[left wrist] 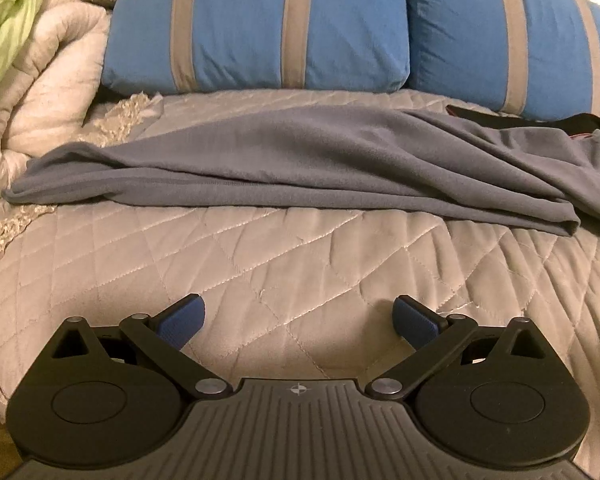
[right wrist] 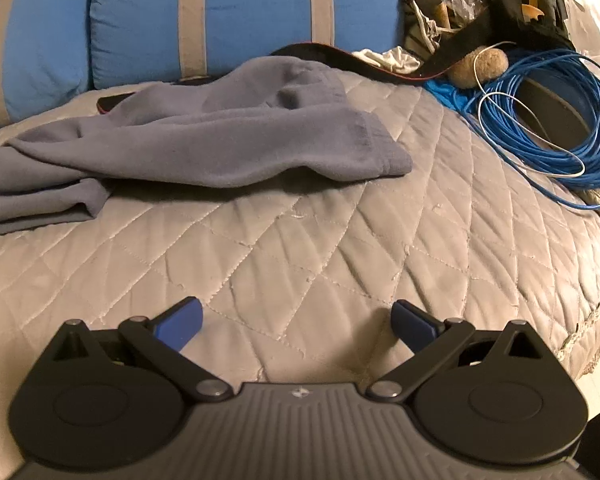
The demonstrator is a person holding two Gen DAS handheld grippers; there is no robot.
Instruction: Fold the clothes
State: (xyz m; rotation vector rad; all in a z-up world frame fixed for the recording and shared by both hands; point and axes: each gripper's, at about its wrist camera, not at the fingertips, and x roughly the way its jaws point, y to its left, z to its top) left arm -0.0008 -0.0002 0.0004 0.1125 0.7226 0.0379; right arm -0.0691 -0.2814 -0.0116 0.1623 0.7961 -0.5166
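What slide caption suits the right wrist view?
Open right claw hovers over quilted bedspread, facing rumpled grey garment; blue cable coil beside.

A bed covered by a grey quilted bedspread (left wrist: pixel 300 264) carries a crumpled grey-blue garment (left wrist: pixel 300 160) across its middle. Two blue pillows with grey stripes (left wrist: pixel 260 24) lie along the far edge. A coil of blue cable (right wrist: pixel 548 120) sits at the far right.

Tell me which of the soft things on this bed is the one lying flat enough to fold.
The grey garment, spread across the quilt. The blue striped pillows are propped behind it; the cream comforter is bunched at left.
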